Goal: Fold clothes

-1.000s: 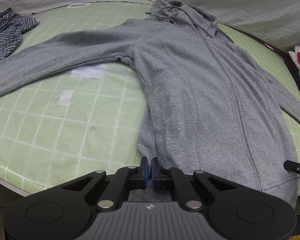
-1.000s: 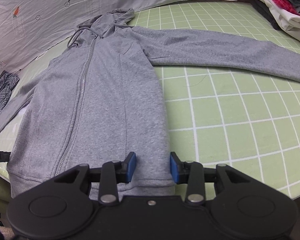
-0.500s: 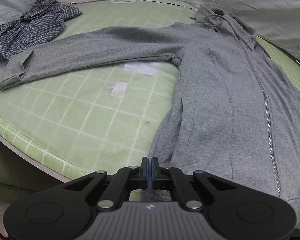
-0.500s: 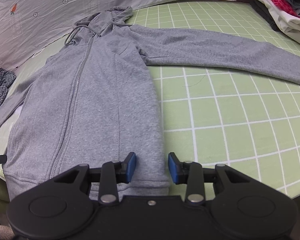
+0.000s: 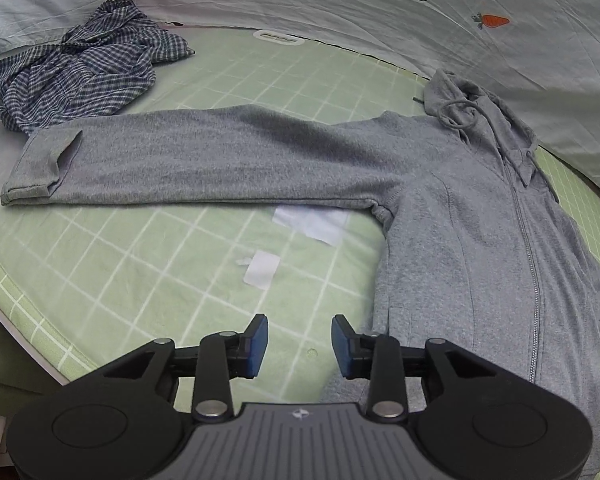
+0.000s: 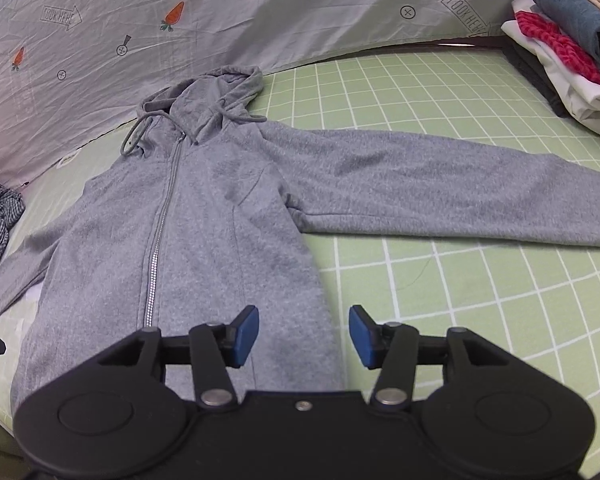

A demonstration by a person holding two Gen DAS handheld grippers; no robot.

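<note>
The grey hoodie point(image 6: 204, 240) lies flat and face up on the green gridded mat point(image 6: 440, 304), zipped, hood toward the top of the frame against the printed sheet point(image 6: 260, 12). In the right wrist view its body runs down the left half of the picture and one sleeve stretches straight out to the right edge. In the left wrist view the other sleeve point(image 5: 204, 160) reaches across to the left, its cuff turned back on itself.

A moment ago the left gripper point(image 5: 299, 346) had its pads pinched shut on the hem at the hoodie's lower corner. Now its jaws are opening, nothing sits between them but bare mat, and the corner of the hem lies just to the right of the right-hand pad. The right gripper point(image 6: 303, 336), which had been straddling the hem loosely, is opening wider too; the garment's side edge runs beneath the gap between its pads, but neither pad presses on it.

So the hem has been let go on both sides, and I would read that as the spreading step finished: the hoodie looks smooth and square enough for the first fold. The sleeves, both laid straight out, seem the likely next thing to bring in over the body.

Round about, a crumpled checked shirt point(image 5: 80, 72) waits at the upper left of the left view, two white paper scraps point(image 5: 312, 222) lie on the mat below the sleeve, and a stack of folded clothes point(image 6: 568, 48) sits at the upper right of the right view.
</note>
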